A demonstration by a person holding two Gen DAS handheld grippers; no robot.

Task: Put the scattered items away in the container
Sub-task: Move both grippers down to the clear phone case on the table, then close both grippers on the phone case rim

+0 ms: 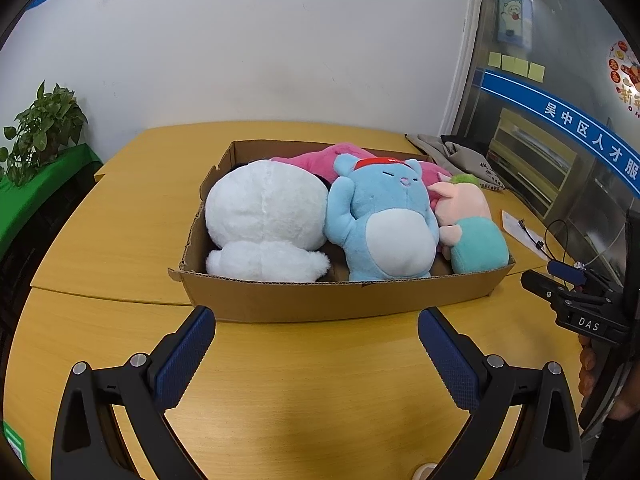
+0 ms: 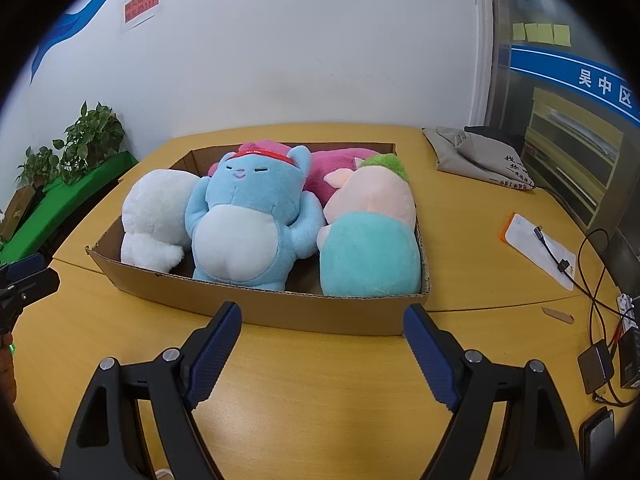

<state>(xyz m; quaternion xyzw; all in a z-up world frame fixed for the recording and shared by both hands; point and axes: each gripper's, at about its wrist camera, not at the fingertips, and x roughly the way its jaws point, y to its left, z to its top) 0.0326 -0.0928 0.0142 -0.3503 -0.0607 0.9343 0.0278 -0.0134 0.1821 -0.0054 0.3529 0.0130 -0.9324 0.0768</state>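
The cardboard box (image 1: 340,300) sits in the middle of the yellow surface (image 1: 120,220) and already holds four plush toys. A white plush (image 1: 264,216) lies at its left end. Beside it is a blue bear-like plush with a red headband (image 1: 384,220), and at the right end a pink-and-teal pig plush with a green tuft (image 1: 468,224). A magenta plush (image 1: 320,156) is wedged behind them against the far wall. All four rest inside the walls, though they stand higher than the rim.

The left tongs (image 1: 316,344) hang just in front of the box's near wall, spread wide and holding nothing. The right tongs (image 2: 322,340) do the same from the box's right half, also wide apart and empty.

No soft toy is left loose on the surface in either view. What remains is a grey cloth bag (image 2: 476,156), a white packet (image 2: 536,248) with a cable, and chargers at the right edge, which look like clutter rather than task items. So the tidying seems finished or nearly so. The next move would likely be a check for stragglers outside these views, or pressing the toys down.
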